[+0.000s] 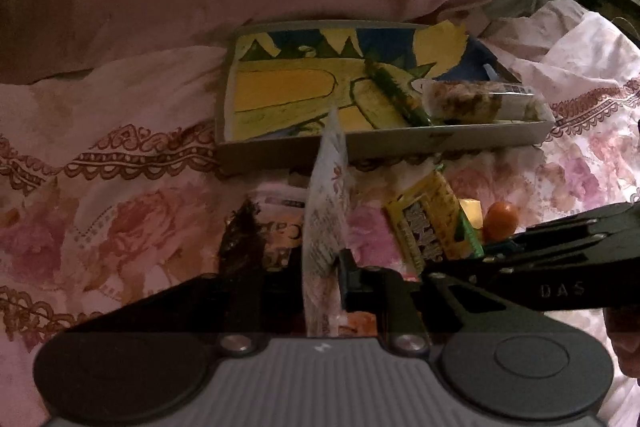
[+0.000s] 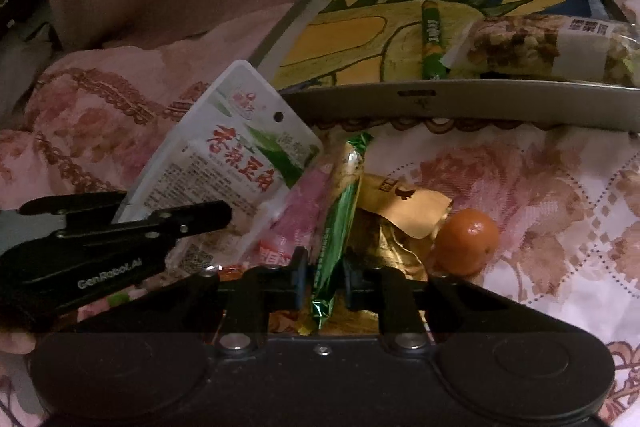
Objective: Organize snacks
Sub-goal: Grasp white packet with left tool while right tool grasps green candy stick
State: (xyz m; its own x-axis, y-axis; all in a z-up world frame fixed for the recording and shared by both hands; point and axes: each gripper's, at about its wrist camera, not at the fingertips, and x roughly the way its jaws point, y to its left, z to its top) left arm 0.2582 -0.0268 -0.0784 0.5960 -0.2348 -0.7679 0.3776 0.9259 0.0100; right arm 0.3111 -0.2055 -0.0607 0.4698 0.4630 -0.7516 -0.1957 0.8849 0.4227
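White flat pouch [image 2: 224, 151] with red lettering: pinched at its lower end between the pressed-in jaws of the left gripper [image 1: 320, 279], standing on edge, long axis running up and away toward the tray [image 1: 384, 143]. Seen edge-on from the left wrist, so top corner already overlapping the tray's near wall. Green foil stick [image 2: 336, 227]: caught low between the narrowed jaws of the right gripper [image 2: 322, 279], long axis pointing straight ahead, again toward the tray. Pads apparently on the foil, though the dim light leaves contact on both sides a little uncertain.

Both pieces just short of the tray, which lies ahead of both grippers; left hand's pouch nearer the rim. Inside already: a thin green stick [image 2: 432, 39] lying lengthwise and a clear-wrapped nut bar [image 2: 552, 47] at the right end, left half of the painted floor bare.

Left loose on the flowered bedcover [image 2: 540, 195]: gold wrapper [image 2: 404, 207], small orange [image 2: 466, 241], pink packet [image 2: 304, 211], yellow packet [image 1: 428, 223]. Likely next: lift and carry forward over the near wall.
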